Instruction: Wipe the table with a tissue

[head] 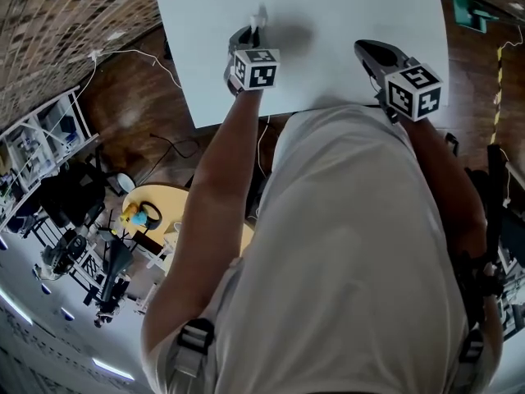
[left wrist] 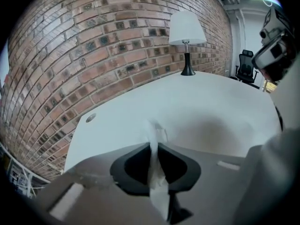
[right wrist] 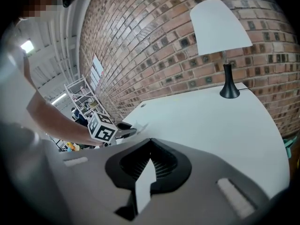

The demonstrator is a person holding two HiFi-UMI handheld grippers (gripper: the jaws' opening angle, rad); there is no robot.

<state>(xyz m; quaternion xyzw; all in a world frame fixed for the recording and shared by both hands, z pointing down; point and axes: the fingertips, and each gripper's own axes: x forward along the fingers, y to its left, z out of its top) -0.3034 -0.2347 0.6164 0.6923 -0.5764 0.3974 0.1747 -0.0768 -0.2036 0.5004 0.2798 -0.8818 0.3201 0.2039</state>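
Note:
A white table (head: pixel 344 15) fills the top of the head view. My left gripper (head: pixel 256 25) reaches over the table's near-left part and is shut on a white tissue (head: pixel 261 15). In the left gripper view the tissue (left wrist: pixel 155 135) runs between the closed jaws of that gripper (left wrist: pixel 153 145), and its crumpled end pokes out towards the tabletop (left wrist: pixel 211 107). My right gripper (head: pixel 365 49) hovers by the table's front edge on the right. Its jaw tips meet (right wrist: pixel 150 140) and nothing shows gripped between them. The right gripper view also catches the left gripper (right wrist: pixel 129 131) with the tissue (right wrist: pixel 140 125).
A white-shaded lamp (left wrist: pixel 186 36) on a black foot stands at the table's far end, against a brick wall (right wrist: pixel 154 41). A round grommet (left wrist: pixel 90 118) sits near the left edge. A black office chair (left wrist: pixel 246 64) is beyond; a shelf rack (head: pixel 37 138) and a round yellow table (head: pixel 164 203) stand on the wooden floor.

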